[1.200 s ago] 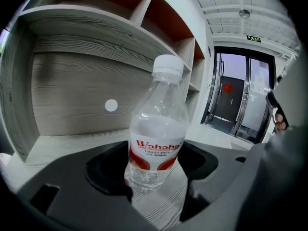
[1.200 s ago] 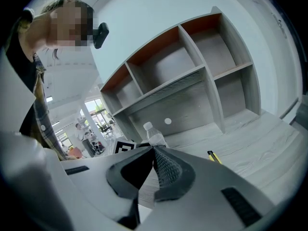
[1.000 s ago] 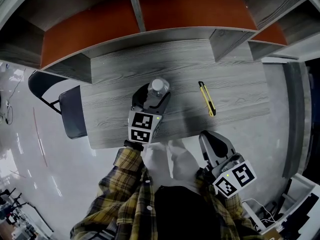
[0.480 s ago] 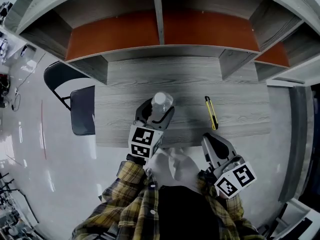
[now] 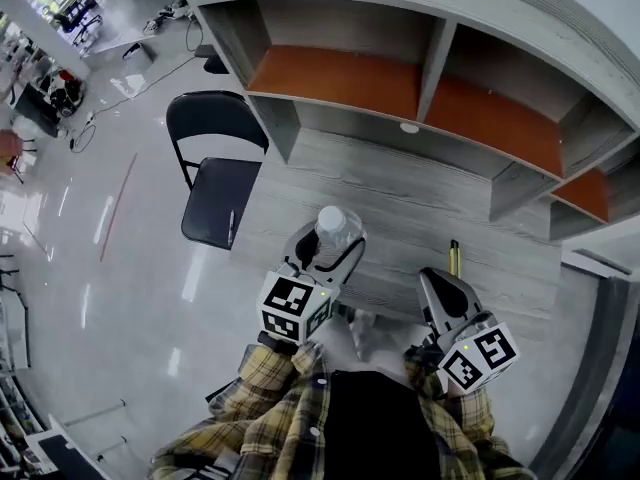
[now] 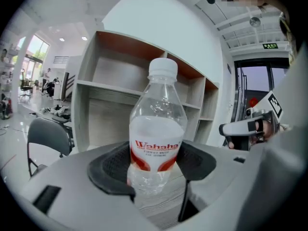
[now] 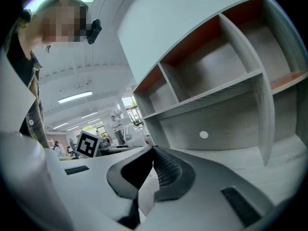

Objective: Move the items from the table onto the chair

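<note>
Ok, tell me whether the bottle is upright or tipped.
Upright: the bottle stands vertical, cap on top, clamped in the left gripper.

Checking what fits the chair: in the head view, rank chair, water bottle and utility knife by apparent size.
1. Chair, largest.
2. Water bottle, though held nearer the camera.
3. Utility knife, smallest; the right gripper hides part.

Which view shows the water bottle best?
The left gripper view: the bottle stands upright mid-frame, cap to label, pinched between the fingers of the left gripper. The head view shows only its cap and shoulders from above. The right gripper view misses it entirely.
</note>
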{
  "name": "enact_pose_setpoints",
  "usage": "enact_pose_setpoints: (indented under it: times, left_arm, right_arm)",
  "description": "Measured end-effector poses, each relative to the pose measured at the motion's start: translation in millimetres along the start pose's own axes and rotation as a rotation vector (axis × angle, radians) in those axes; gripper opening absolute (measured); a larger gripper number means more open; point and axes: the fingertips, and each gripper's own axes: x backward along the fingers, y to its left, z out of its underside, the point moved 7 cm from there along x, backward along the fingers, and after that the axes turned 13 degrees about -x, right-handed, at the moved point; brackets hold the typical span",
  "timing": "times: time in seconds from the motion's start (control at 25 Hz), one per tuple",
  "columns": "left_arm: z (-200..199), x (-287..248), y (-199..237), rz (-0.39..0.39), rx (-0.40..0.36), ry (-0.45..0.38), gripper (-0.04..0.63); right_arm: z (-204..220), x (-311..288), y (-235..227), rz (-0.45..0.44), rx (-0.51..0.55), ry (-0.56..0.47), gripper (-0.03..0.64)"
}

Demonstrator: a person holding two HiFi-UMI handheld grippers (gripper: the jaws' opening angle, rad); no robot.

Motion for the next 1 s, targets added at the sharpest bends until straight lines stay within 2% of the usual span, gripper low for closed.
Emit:
enact_pose_setpoints:
  times: [0.28,0.64,0.84,1.0]
  left_arm:
    - [12,66,31,-0.19,0.062,0.012,0.287]
    - [43,154,107,-0.43,0.158,0.032,0.287]
    - [67,189,166,-0.464,0.197,0.055,0.287]
    - [92,200,237,-0.461,0.204,0.072,0.287]
  right_arm:
    - [12,-34,23,-0.138,0.008,0.101,0.019]
    - [35,-101,76,-0.26,0.052,0.23,0.019]
    - [58,-149,108,-0.244,0.034,0.273,0.02]
    - [81,-213,127,-0.209,0.026,0.28,0.019]
